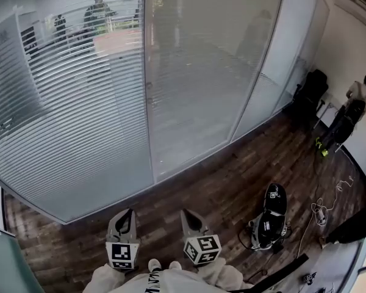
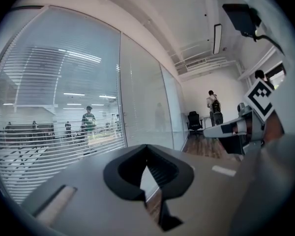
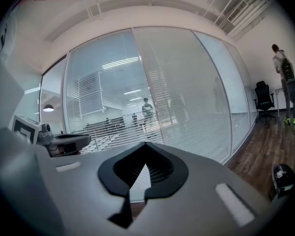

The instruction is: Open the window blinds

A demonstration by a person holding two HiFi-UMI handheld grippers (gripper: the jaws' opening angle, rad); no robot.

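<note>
The window blinds hang behind a curved glass wall. The left panel's blinds (image 1: 67, 102) have slats turned so that the room beyond shows through; the middle panel's blinds (image 1: 195, 72) look shut and pale. Both grippers are low in the head view, over the wooden floor and well short of the glass. My left gripper (image 1: 127, 215) and my right gripper (image 1: 188, 215) point side by side toward the wall. The left gripper (image 2: 147, 154) is shut with nothing in it, and so is the right gripper (image 3: 145, 151). The blinds (image 2: 49, 132) fill the space ahead of both, as the blinds (image 3: 187, 92) show in the right gripper view.
A person with a backpack (image 1: 357, 102) stands at the far right near a black chair (image 1: 311, 93). Two dark helmets or bags (image 1: 271, 215) and loose cables (image 1: 320, 209) lie on the floor to my right. People (image 1: 97, 11) stand beyond the glass.
</note>
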